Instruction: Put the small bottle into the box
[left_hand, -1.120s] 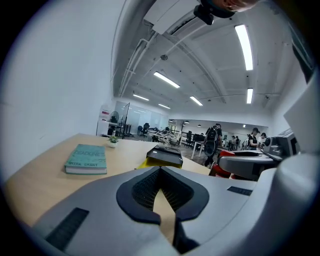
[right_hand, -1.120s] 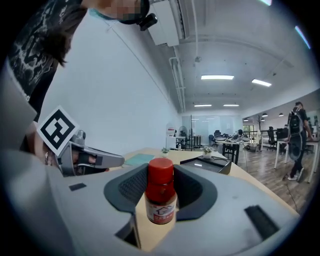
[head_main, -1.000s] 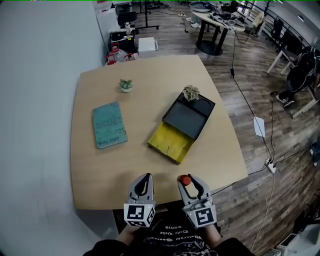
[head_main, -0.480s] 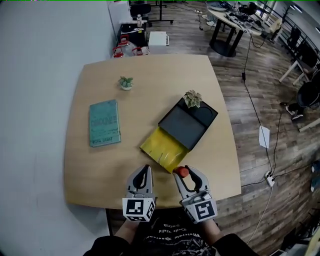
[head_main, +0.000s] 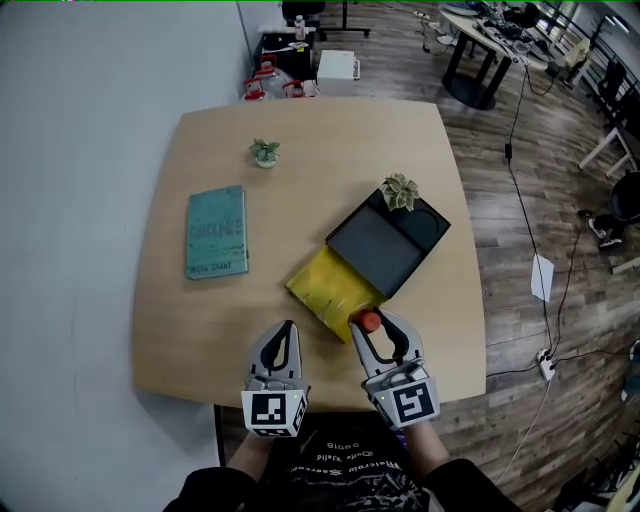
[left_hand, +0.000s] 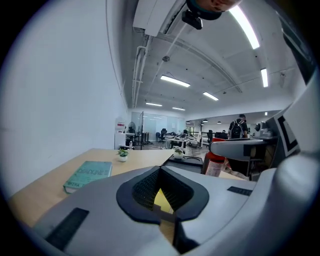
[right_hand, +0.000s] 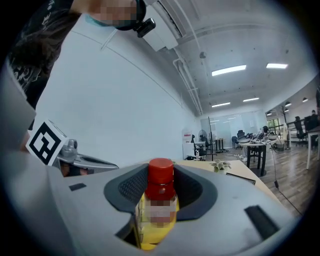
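The small bottle (head_main: 370, 321), yellow with a red cap, stands upright between the fingers of my right gripper (head_main: 374, 327), which is shut on it. In the right gripper view the small bottle (right_hand: 159, 200) fills the gap between the jaws. It hangs at the near corner of the box, an open yellow tray (head_main: 322, 288) with a black lid (head_main: 385, 248) lying half over its far end. My left gripper (head_main: 281, 340) is shut and empty, just left of the box's near corner. The left gripper view catches the bottle (left_hand: 215, 162) off to the right.
A teal book (head_main: 217, 231) lies on the left of the wooden table (head_main: 180, 330). A small potted plant (head_main: 265, 152) stands at the back, another plant (head_main: 401, 191) by the lid's far corner. The table's right edge (head_main: 478, 300) is close to the box.
Both grippers have moved forward over the table. The right one has carried the bottle from the table's front edge to the near corner of the yellow tray.
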